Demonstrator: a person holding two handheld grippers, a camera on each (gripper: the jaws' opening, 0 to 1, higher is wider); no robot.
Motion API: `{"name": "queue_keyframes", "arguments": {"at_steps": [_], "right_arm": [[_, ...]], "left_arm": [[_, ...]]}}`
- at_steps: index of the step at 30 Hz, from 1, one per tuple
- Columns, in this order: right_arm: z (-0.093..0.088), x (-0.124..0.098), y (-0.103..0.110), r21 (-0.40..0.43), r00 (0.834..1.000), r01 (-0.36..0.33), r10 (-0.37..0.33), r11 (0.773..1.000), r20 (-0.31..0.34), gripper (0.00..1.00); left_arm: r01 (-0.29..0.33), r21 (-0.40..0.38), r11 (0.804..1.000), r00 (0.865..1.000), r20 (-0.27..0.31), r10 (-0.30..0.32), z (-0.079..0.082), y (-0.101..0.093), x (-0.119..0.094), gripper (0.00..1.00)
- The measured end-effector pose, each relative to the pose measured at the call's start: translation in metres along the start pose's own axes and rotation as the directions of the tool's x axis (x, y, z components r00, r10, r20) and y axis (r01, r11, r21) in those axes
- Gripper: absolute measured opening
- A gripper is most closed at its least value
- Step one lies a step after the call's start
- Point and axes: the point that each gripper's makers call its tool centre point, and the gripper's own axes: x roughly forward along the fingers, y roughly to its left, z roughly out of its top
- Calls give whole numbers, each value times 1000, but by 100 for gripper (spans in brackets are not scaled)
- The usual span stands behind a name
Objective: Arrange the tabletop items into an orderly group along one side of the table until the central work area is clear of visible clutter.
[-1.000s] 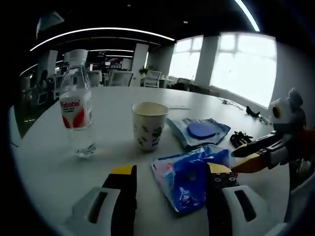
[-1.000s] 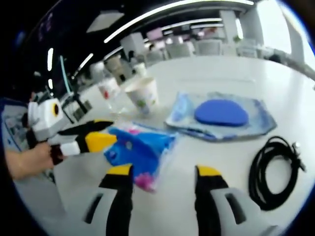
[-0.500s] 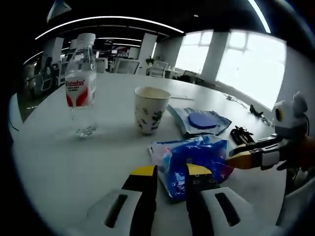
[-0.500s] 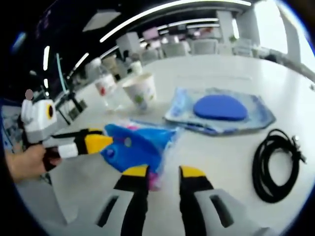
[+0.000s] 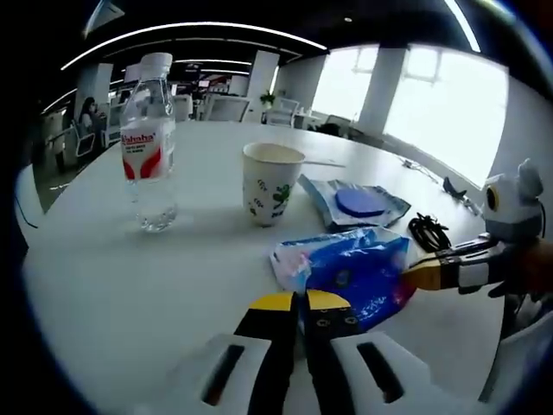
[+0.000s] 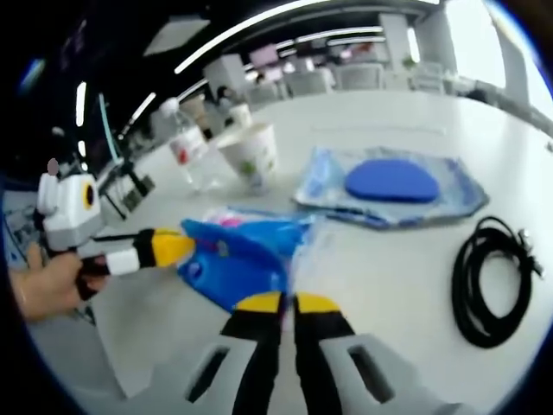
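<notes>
Our white tabletop (image 5: 130, 285) carries everything. Both tools are clamped on the blue plastic bag (image 5: 359, 272), which lies near the tabletop's near edge: the left tool (image 5: 300, 303) pinches one edge with its jaws together, and the right tool (image 6: 280, 303) pinches the opposite edge, jaws nearly touching. Behind the bag lies a clear pouch (image 6: 393, 186) holding a blue disc. A water bottle (image 5: 147, 143) and a paper cup (image 5: 270, 183) stand upright further back. A coiled black cable (image 6: 492, 277) lies beside the pouch.

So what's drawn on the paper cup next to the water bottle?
Small dark green leafy sprigs on the white paper cup, clearest in the left gripper view.
</notes>
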Motion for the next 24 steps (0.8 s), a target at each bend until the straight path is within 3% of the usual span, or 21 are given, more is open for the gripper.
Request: {"name": "queue_keyframes", "arguments": {"at_steps": [12,24], "right_arm": [[1,-11,-1,-4,1000,-3,3,1000,-3,0],[19,-35,-10,-12,999,17,-17,1000,28,0]], "left_arm": [[1,-5,1000,999,-53,-1,-4,-11,-11,0],[23,-1,1000,999,-31,-23,17,-33,-16,0]]}}
